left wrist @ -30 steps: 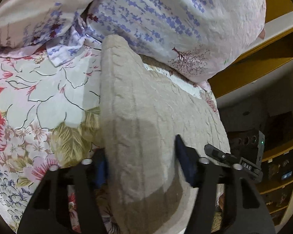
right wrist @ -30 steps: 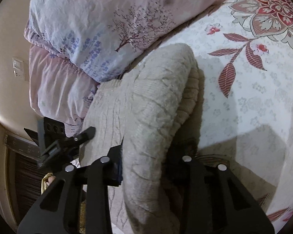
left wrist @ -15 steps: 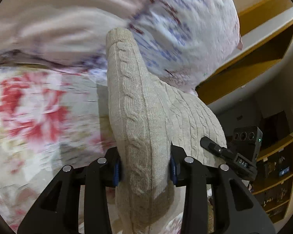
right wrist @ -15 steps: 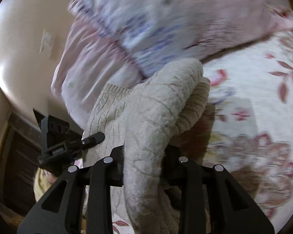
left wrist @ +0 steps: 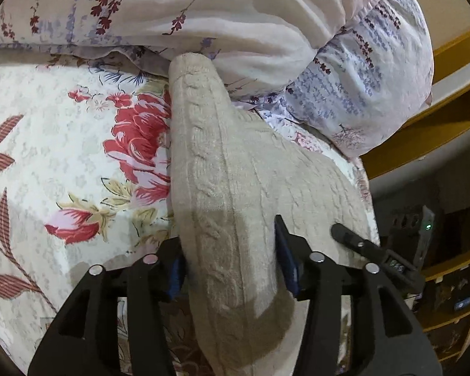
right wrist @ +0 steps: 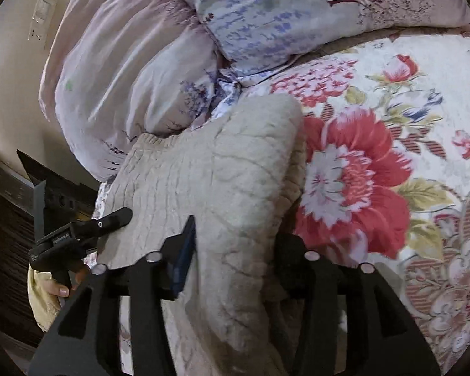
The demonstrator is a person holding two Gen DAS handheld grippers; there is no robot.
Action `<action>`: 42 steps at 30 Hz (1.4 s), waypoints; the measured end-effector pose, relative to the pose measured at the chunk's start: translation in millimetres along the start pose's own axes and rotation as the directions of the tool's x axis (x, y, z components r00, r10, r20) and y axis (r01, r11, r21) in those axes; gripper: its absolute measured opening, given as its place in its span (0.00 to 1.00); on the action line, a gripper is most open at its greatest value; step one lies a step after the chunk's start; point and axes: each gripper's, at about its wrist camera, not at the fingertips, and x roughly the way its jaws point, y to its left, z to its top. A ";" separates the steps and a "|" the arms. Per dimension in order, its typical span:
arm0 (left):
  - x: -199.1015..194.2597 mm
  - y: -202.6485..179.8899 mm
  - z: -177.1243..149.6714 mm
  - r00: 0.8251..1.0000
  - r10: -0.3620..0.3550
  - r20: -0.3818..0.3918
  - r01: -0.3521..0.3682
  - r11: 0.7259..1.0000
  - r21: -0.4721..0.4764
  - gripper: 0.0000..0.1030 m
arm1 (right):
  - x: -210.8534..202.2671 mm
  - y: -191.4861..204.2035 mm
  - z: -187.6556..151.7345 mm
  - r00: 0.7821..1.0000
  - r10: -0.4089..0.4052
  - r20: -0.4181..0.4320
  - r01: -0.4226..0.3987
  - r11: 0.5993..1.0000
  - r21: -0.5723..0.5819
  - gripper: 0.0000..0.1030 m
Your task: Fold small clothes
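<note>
Bed with floral bedspread (left wrist: 47, 144), red blooms ahead of the tongs. Lavender-print pillows (right wrist: 266, 25) piled beyond. Cream wall with switch plate (right wrist: 40, 15) far left. Wooden shelving (left wrist: 448, 282) at right, dim.

Beige cable-knit sweater (left wrist: 235, 188) (right wrist: 222, 181). Cream bedspread (left wrist: 47, 156) (right wrist: 423, 100) printed with large red and pink flowers, olive-green leaves and striped dark-red leaves. Pale pillows (left wrist: 360, 78) (right wrist: 282, 18) patterned with lavender-blue sprigs and maroon tree motifs; a pinkish pillow (right wrist: 116, 72) beside them. Black grippers, left (left wrist: 230, 261) and right (right wrist: 233, 247), with blue finger pads (left wrist: 286, 261). Yellow-brown shelf edging (left wrist: 423, 138).
</note>
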 end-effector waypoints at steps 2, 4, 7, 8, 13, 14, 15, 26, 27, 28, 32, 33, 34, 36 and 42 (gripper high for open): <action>3.2 0.8 1.6 1.000 0.011 0.006 -0.011 1.000 0.001 0.58 | -6.2 0.8 2.2 1.000 -0.008 0.012 0.008 1.000 -0.008 0.51; 5.4 -0.4 2.7 1.000 0.023 0.012 -0.023 1.000 0.003 0.62 | -15.2 -2.6 1.9 0.999 -0.002 0.038 0.002 1.000 -0.001 0.52; 5.5 0.2 3.4 1.000 0.021 0.013 -0.021 1.000 0.001 0.63 | -29.6 -9.1 6.1 0.996 -0.006 0.093 0.004 1.000 0.027 0.52; 4.3 0.3 3.2 1.000 0.024 0.014 -0.024 1.000 0.002 0.63 | -28.7 -9.5 8.5 0.995 -0.012 0.101 0.008 0.999 0.035 0.52; -6.5 0.4 -1.0 0.998 0.050 0.027 -0.050 0.999 0.019 0.63 | -22.8 -0.6 20.8 0.991 -0.037 0.131 0.037 0.999 0.002 0.40; -7.8 -0.7 -1.9 0.998 0.058 0.031 -0.059 0.998 0.025 0.63 | -20.0 3.4 21.5 0.991 -0.042 0.130 0.045 0.999 -0.015 0.27; -12.3 -0.4 -3.7 0.997 0.073 0.039 -0.075 0.997 0.034 0.64 | -17.6 8.5 21.8 0.989 -0.058 0.136 0.064 0.997 -0.043 0.19; -21.6 -13.0 -10.9 0.977 0.189 0.099 -0.199 0.974 0.109 0.74 | 3.1 18.4 24.9 0.898 -0.396 0.194 0.428 0.886 -0.175 0.09; -22.1 -15.1 -12.2 0.974 0.198 0.107 -0.210 0.970 0.120 0.74 | 4.2 16.9 23.9 0.898 -0.396 0.191 0.429 0.886 -0.178 0.11; -23.4 -17.6 -13.8 0.970 0.211 0.117 -0.226 0.965 0.131 0.74 | -0.5 18.3 22.6 0.893 -0.398 0.209 0.435 0.881 -0.184 0.14; -36.7 -25.0 -22.7 0.955 0.249 0.163 -0.276 0.947 0.168 0.74 | -33.5 22.4 15.5 0.888 -0.367 0.278 0.420 0.892 -0.164 0.35; -41.3 -26.9 -26.4 0.952 0.251 0.174 -0.281 0.944 0.175 0.74 | -42.1 23.4 11.4 0.892 -0.343 0.294 0.401 0.901 -0.166 0.35; -45.3 -28.4 -30.2 0.951 0.250 0.183 -0.282 0.942 0.181 0.74 | -53.1 25.8 5.0 0.900 -0.305 0.311 0.370 0.911 -0.179 0.35; -50.8 -30.8 -39.6 0.951 0.243 0.190 -0.279 0.940 0.194 0.74 | -64.0 35.7 -7.3 0.914 -0.247 0.321 0.328 0.917 -0.228 0.35; -45.7 -28.5 -55.9 0.946 0.267 0.184 -0.303 0.928 0.215 0.76 | -49.6 57.5 -40.2 0.933 -0.269 0.240 0.347 0.853 -0.391 0.36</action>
